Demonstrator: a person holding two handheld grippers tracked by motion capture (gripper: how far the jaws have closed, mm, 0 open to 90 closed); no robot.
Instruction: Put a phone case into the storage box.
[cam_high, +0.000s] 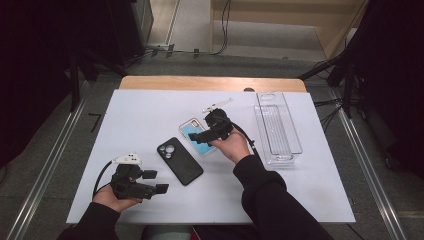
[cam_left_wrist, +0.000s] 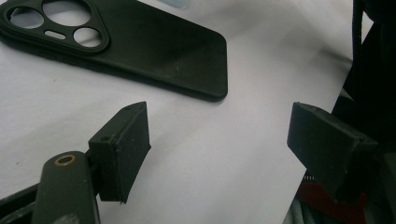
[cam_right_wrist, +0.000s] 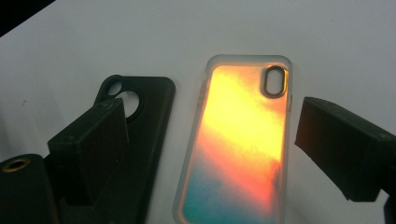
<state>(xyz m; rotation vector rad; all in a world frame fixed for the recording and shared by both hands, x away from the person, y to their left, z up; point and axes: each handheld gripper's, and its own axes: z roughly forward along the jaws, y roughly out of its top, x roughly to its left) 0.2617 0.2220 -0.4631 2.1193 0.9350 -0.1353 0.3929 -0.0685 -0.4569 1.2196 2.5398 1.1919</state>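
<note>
The iridescent phone case (cam_right_wrist: 238, 140) lies flat on the white table (cam_high: 150, 110), just left of the clear plastic bin (cam_high: 277, 127), which stands empty at the table's right side. A black phone case (cam_high: 180, 161) lies farther left of the bin, just beside the iridescent one, also flat and camera cutout up.

The right gripper (cam_right_wrist: 205, 154) hovers over the iridescent case with its jaws apart and nothing between them; the case sits in the gap below, seemingly untouched. The left gripper (cam_left_wrist: 219, 144) rests low, well left of the bin and near the black case, its jaws wide and empty.

By my reading, the work is putting the 2 cases into the bin, and it has barely begun: 0 cases are in, neither is gripped, and the first pickup is being lined up.
</note>
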